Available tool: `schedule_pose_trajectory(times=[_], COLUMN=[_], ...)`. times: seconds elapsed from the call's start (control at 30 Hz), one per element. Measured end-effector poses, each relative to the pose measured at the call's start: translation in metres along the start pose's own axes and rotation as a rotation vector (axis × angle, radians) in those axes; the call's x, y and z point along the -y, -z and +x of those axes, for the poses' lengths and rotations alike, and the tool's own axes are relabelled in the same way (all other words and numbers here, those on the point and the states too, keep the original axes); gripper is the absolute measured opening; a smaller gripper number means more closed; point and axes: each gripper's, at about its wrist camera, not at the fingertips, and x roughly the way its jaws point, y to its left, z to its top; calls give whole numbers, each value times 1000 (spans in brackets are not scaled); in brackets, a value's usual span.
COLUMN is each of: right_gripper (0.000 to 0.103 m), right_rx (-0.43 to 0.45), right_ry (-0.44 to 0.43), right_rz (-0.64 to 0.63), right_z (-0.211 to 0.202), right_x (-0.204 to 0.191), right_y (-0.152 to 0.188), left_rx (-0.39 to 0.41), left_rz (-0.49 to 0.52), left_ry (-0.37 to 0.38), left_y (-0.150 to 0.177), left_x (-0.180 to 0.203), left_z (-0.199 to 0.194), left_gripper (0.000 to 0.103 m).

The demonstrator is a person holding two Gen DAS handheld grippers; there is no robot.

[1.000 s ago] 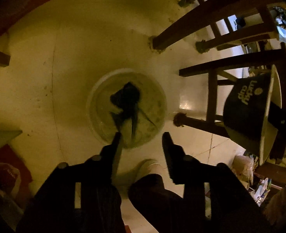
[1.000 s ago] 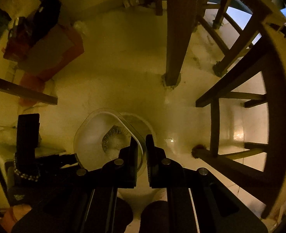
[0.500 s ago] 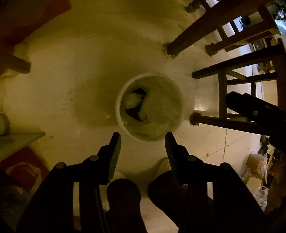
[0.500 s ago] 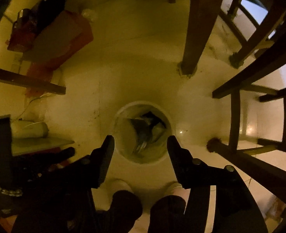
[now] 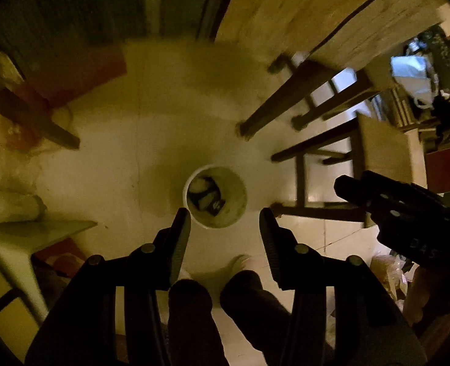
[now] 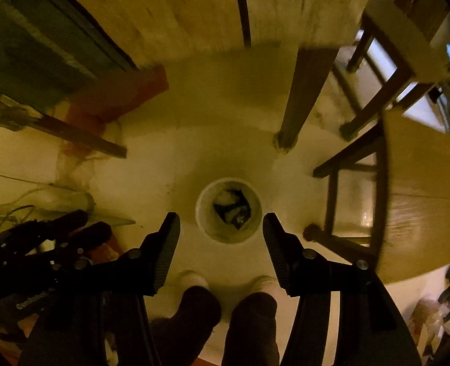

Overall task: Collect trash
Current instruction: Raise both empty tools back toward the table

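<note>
Two grippers, left gripper (image 5: 225, 228) and right gripper (image 6: 222, 231), jaws wide, empty, above round white plastic bin (image 6: 228, 210) holding seemingly dark-and-white trash (image 6: 232, 209).

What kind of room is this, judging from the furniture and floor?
Probably a dining area at home: a wooden table with dark legs, a wooden chair beside it, and a white trash bucket on the pale tiled floor.

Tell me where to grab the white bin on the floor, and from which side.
Grip the bin by its rim, coming straight down from above. It stands upright with its round mouth open, so one finger can likely slip inside the wall and one outside. Trash sits inside toward the far side; take the near rim.
</note>
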Motion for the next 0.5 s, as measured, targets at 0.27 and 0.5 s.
schedule_pose_trajectory(times=[0.27,0.5], right_gripper=[53,53], right_rx=[164,339], right_ry=[-5,-7], right_rz=[-32,-54], right_z=[-139,-255], right_x=[-32,-68], right_y=[-14,-15], left_rx=[167,367], left_rz=[56,159], left_ry=[1,-2], left_y=[-11,-7], left_x=[32,58], left_z=[-147,-272], left_gripper=[46,46])
